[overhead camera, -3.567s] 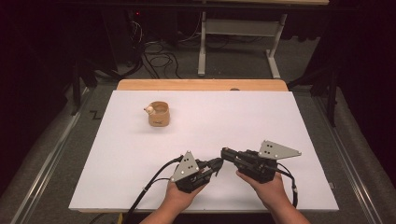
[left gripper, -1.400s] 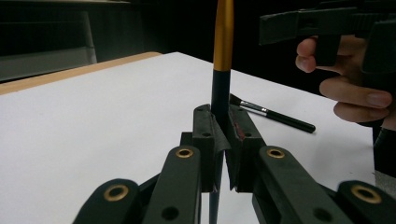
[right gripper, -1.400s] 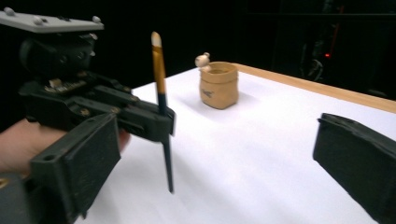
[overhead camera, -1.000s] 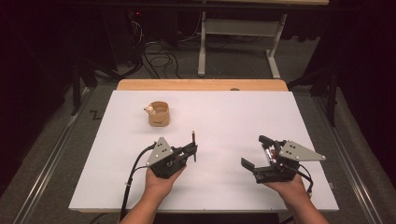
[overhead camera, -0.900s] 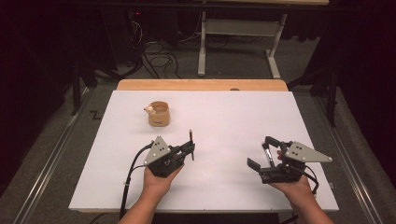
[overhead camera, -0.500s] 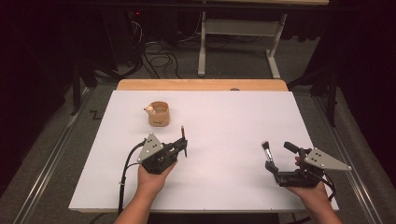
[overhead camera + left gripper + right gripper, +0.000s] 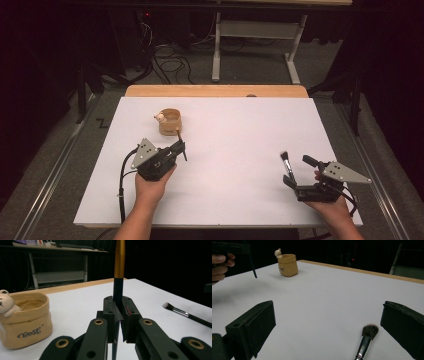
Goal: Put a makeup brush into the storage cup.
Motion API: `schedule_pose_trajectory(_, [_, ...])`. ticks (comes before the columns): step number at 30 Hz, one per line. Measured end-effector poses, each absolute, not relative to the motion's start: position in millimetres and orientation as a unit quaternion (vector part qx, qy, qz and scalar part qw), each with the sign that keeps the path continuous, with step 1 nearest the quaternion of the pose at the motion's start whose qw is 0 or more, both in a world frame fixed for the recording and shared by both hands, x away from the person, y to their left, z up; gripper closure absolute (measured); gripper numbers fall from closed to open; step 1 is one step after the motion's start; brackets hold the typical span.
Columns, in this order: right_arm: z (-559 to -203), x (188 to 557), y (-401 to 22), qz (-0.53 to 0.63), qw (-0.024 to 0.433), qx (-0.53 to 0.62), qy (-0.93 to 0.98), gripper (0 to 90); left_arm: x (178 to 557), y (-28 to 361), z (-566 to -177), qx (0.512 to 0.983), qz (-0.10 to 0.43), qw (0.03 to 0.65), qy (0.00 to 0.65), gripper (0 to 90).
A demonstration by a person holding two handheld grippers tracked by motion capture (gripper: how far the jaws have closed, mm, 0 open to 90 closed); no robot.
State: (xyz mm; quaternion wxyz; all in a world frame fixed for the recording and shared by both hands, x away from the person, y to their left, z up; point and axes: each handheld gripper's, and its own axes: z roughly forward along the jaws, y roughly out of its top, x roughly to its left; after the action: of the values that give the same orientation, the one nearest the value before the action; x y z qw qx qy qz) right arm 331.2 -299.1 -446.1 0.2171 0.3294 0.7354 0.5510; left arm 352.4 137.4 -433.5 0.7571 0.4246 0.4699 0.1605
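Observation:
My left gripper (image 7: 180, 147) is shut on a thin black brush handle with a gold band (image 7: 119, 262), which it holds upright just in front of a tan cup with a small bear (image 7: 170, 122). In the left gripper view the pads (image 7: 109, 312) press on the handle, and the cup (image 7: 25, 320) stands at the left. My right gripper (image 7: 297, 170) is open near the table's front right. A second brush with dark bristles (image 7: 365, 340) lies flat on the table between its wide jaws, with neither pad touching it.
The white tabletop (image 7: 240, 130) has a wooden strip (image 7: 215, 91) along its far edge. Beyond it are a metal desk frame (image 7: 255, 45) and cables on the floor (image 7: 170, 62). A cable (image 7: 121, 187) trails from the left gripper.
My left gripper has carried its brush up and to the left, closer to the cup. My right gripper has drawn back to the right, leaving the second brush lying in place.

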Motion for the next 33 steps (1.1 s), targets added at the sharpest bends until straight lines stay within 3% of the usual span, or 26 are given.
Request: schedule_pose_trajectory(33, [-443, 332, -295, 0.554, 0.217, 0.325, 0.735, 0.5, 430, 152, -383, 0.414, 0.237, 0.727, 0.494, 83.8])
